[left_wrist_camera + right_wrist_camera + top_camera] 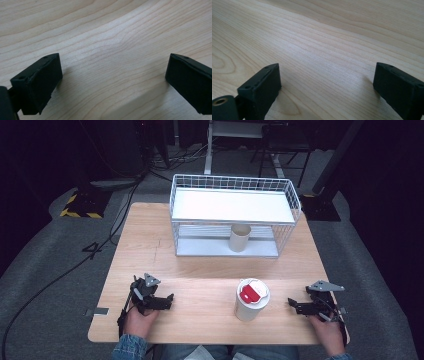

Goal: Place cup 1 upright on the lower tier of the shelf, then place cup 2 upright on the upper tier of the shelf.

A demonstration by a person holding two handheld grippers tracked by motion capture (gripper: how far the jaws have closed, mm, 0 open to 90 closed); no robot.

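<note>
A white cup with a red-and-white lid (252, 299) stands on the wooden table (200, 290) near its front edge, between the two hands. My left gripper (167, 300) rests on the table to the cup's left, pointing right, its jaws open over bare wood (112, 72). My right gripper (292, 305) rests to the cup's right, pointing left toward it, a short gap away. Its jaws stand open with only wood grain between them (327, 77). A plain beige paper cup (240, 238) stands on the lower shelf of a white wire rack (232, 215).
The wire rack takes up the back middle of the table, with a white upper shelf. Bare wood lies between the rack and the hands. Cables and stand bases lie on the grey floor beyond the table.
</note>
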